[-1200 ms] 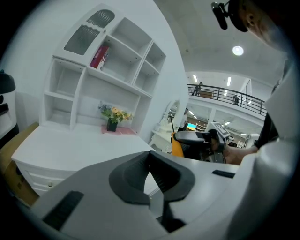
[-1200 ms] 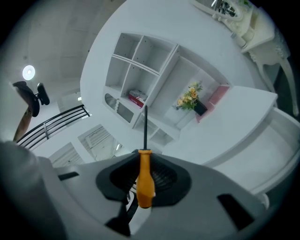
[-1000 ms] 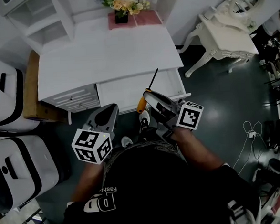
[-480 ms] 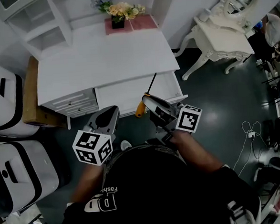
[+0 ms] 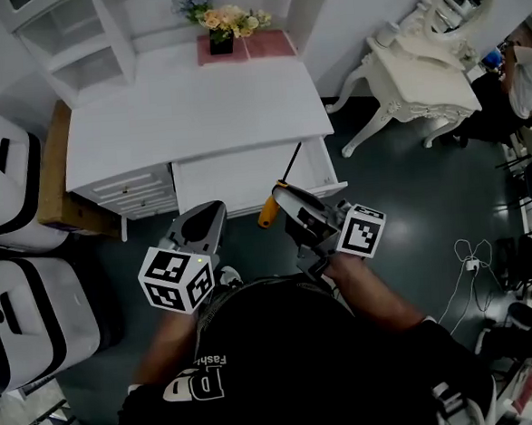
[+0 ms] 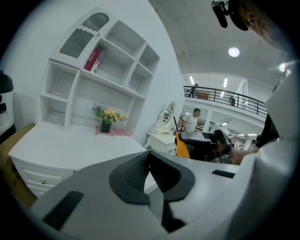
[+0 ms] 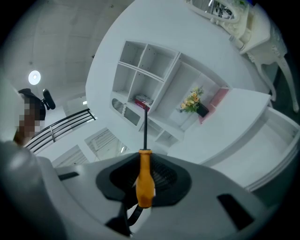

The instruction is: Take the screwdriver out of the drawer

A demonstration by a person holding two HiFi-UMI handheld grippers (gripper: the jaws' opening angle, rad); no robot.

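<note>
In the head view, the grey right gripper (image 5: 281,197) holds the orange-handled, black-shafted screwdriver (image 5: 268,214) over the front edge of the open white drawer (image 5: 227,178). The grey left gripper (image 5: 211,211) hangs nearby. Left gripper view: jaws together, empty. Right gripper view: jaws clamp the handle. A slack grip would probably let the tool pivot and drop.

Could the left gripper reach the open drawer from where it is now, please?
Probably yes: the left gripper hangs just in front of the open drawer, holding nothing, and nothing lies between them.
</note>
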